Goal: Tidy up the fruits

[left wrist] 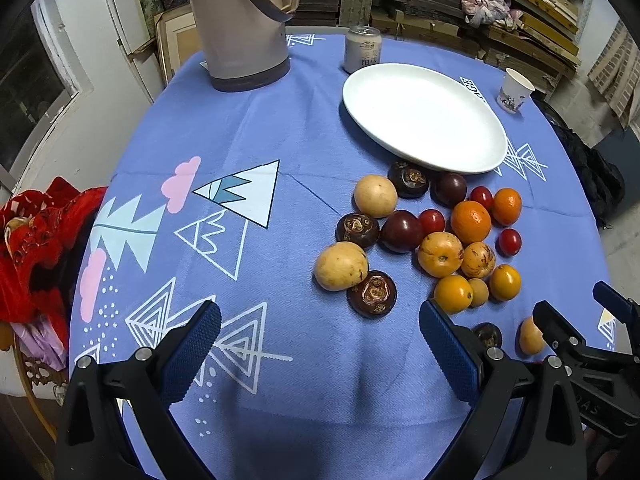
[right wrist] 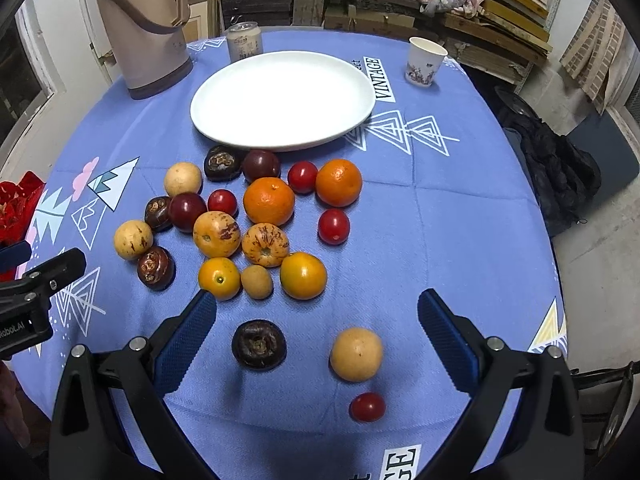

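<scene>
Reaching into the fruit point(right wrist: 256, 220) heaped just before the bare plate point(right wrist: 280, 136) risks nudging round pieces into a roll. Left gripper point(left wrist: 320, 352) and right gripper point(right wrist: 316, 344) gape wide, empty. The dark fruit point(right wrist: 259, 345) looks soft, perhaps.

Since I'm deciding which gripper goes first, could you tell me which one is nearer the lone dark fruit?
Right. The dark fruit lies just ahead between the right gripper fingers; the left gripper is off to its left.
</scene>
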Demonstrator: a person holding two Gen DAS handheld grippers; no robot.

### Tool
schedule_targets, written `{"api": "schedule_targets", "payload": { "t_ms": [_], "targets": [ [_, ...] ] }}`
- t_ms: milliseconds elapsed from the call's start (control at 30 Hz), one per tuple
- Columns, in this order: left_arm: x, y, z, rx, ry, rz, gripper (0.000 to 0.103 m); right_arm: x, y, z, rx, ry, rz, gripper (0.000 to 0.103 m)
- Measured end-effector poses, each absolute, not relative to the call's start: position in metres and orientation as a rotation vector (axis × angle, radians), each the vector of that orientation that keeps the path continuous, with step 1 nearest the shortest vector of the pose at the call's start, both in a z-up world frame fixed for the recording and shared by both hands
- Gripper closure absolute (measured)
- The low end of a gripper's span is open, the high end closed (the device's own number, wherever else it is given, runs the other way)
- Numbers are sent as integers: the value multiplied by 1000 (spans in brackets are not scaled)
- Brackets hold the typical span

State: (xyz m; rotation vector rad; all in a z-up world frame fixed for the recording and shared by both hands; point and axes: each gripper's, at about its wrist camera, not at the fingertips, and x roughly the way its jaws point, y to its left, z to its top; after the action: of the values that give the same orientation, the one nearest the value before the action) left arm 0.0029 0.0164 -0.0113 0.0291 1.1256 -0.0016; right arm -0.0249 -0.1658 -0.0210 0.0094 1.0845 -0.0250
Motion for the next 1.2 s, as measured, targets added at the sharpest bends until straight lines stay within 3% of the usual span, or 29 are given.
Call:
{"api": "schedule_targets", "payload": {
  "t_ms": [1200],
  "targets": [
    [0, 15, -9, 18, 1134, -32, 4, -38, -167, -15, 2, 1065, -6, 4]
  ]
}}
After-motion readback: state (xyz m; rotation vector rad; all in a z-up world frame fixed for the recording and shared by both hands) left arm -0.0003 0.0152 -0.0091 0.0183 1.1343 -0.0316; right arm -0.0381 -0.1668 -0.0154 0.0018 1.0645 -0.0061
